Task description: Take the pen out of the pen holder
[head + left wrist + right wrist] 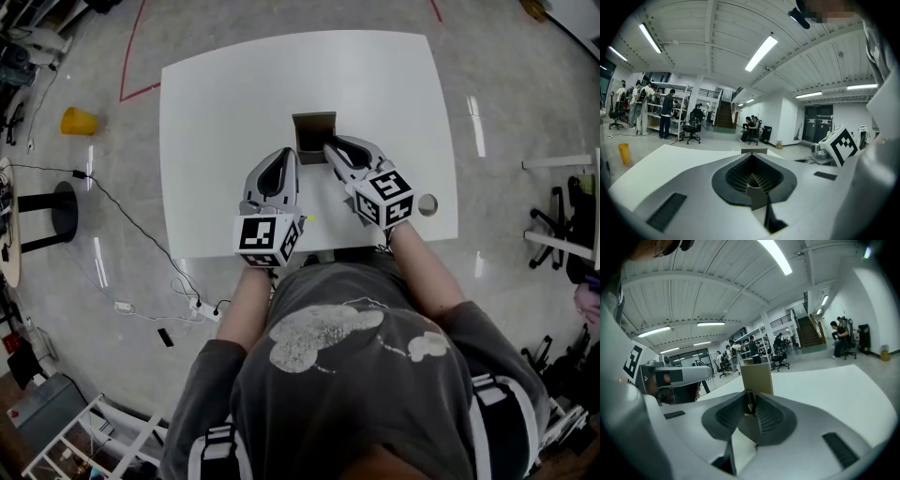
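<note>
My right gripper (750,405) has its fingers drawn narrow around the pen (749,398). It is a slim dark stick that stands upright between the two ribbed pads, with both pads against it. Just beyond the fingertips, at 12 o'clock in the right gripper view, is the holder (757,377), a plain tan box. The pen's lower end is hidden behind the fingers, so I cannot tell whether it is clear of the box.

From the head view the holder (314,127) stands on the white table (216,141), a little past the middle towards 12 o'clock. The right gripper (330,145) comes at it from about 5 o'clock, with its tips at the box's near right corner. The pen is too small to make out from up here.

My left gripper (289,152) lies at about 7 o'clock of the holder, near it but apart, pointing the same way as the right one. In the left gripper view its fingertips (753,157) are together with nothing between them. The holder's top edge (753,151) shows just over them at 12 o'clock.

Both marker cubes sit at the near table edge, at 6 o'clock. A yellow cup (80,120) stands on the floor off the table's 9 o'clock side, well apart.
</note>
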Demonstrator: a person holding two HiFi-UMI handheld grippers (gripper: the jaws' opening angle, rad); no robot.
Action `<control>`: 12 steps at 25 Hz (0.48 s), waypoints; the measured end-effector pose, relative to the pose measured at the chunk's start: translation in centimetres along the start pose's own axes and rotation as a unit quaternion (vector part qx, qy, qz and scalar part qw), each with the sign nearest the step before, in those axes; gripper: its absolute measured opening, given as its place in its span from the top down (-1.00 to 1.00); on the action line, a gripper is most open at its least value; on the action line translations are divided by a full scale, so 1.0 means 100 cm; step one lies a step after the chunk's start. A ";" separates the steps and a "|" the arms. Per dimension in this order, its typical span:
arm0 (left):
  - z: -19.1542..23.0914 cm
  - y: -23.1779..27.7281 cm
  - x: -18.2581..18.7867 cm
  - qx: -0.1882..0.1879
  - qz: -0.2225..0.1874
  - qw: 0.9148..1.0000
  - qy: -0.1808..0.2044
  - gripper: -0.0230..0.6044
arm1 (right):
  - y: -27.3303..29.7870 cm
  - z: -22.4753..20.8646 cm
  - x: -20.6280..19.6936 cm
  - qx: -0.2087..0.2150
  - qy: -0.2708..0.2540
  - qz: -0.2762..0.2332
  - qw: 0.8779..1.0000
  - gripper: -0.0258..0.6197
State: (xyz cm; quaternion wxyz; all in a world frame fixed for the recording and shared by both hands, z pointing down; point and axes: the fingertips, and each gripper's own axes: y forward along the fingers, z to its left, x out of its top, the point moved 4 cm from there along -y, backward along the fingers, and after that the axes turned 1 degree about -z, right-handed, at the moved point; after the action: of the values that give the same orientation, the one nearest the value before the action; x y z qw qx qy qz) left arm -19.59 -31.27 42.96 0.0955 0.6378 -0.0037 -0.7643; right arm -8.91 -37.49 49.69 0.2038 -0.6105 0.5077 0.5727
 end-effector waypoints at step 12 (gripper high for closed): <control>0.002 -0.019 0.005 -0.008 -0.013 1.000 -0.005 0.90 | -0.011 0.008 0.020 -0.019 -0.026 -0.028 0.999 0.75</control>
State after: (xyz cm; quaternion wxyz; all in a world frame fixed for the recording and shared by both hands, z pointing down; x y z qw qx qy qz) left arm -20.09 -29.51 42.30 0.0912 0.6333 0.0102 -0.7685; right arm -8.67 -37.16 47.26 0.2209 -0.6134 0.4739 0.5919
